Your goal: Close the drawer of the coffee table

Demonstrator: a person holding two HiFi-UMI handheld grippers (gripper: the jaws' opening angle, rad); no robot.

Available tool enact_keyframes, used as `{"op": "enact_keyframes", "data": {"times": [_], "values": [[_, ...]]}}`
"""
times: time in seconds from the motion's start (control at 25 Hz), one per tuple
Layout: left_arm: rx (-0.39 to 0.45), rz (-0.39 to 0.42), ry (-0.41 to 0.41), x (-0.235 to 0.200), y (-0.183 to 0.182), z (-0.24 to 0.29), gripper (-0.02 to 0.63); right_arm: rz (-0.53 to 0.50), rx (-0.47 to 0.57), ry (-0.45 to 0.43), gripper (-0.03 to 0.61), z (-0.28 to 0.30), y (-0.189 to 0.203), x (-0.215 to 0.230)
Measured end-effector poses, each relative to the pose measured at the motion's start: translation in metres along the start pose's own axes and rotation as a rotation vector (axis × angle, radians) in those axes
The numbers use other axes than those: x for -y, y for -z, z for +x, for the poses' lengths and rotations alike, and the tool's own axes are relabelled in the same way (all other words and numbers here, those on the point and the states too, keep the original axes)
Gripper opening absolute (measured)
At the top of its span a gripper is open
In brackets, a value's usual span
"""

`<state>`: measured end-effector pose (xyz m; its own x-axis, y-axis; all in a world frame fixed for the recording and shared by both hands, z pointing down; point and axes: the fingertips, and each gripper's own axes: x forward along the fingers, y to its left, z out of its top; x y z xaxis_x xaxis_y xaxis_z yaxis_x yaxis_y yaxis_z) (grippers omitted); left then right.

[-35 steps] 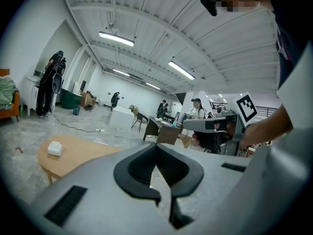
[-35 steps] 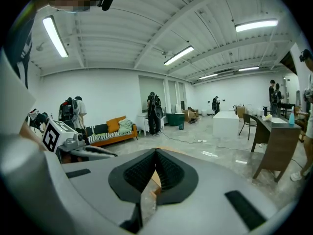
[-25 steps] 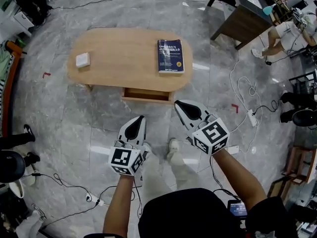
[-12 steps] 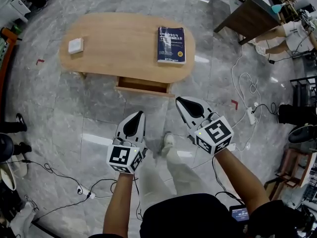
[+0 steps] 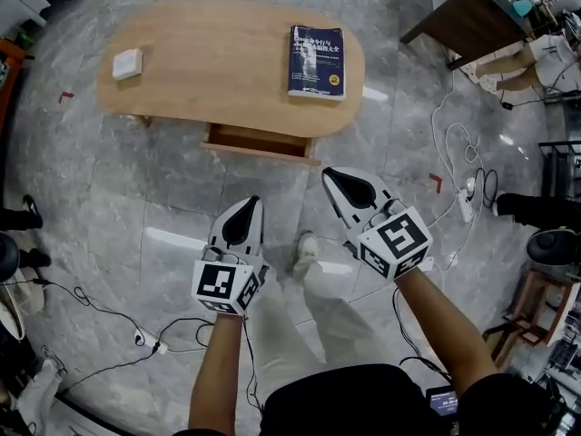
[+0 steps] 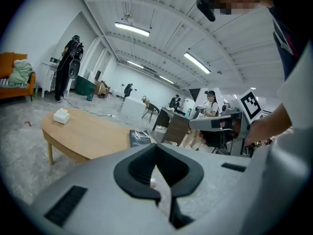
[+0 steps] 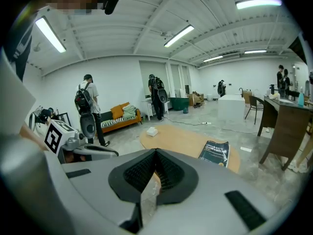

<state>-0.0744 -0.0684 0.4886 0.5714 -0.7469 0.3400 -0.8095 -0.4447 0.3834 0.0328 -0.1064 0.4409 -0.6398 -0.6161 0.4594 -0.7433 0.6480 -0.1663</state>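
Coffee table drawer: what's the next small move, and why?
Probably move the left gripper forward and down to the front of the drawer. It stands pulled out from the coffee table, and both the left and the right gripper are shut, empty and short of it; the left lines up best.

head: high, steeply down | gripper views: low, forward | shared: coffee table (image 5: 227, 71), book (image 5: 317, 60)

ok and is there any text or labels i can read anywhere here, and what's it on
The book on the coffee table: white print on the dark blue cover, too small and blurred to read.
The white box: no print visible.
The left gripper and right gripper: cubes show black-and-white square markers only, no letters.
Nothing else is readable.
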Motion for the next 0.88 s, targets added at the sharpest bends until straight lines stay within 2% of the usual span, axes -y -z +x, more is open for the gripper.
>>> {"op": "enact_keyframes", "data": {"times": [0.88], "values": [[-0.01, -0.072, -0.047, -0.025, 0.068, 0.04, 0.003, 0.069, -0.047, -0.029, 0.011, 0.049, 0.082, 0.022]]}}
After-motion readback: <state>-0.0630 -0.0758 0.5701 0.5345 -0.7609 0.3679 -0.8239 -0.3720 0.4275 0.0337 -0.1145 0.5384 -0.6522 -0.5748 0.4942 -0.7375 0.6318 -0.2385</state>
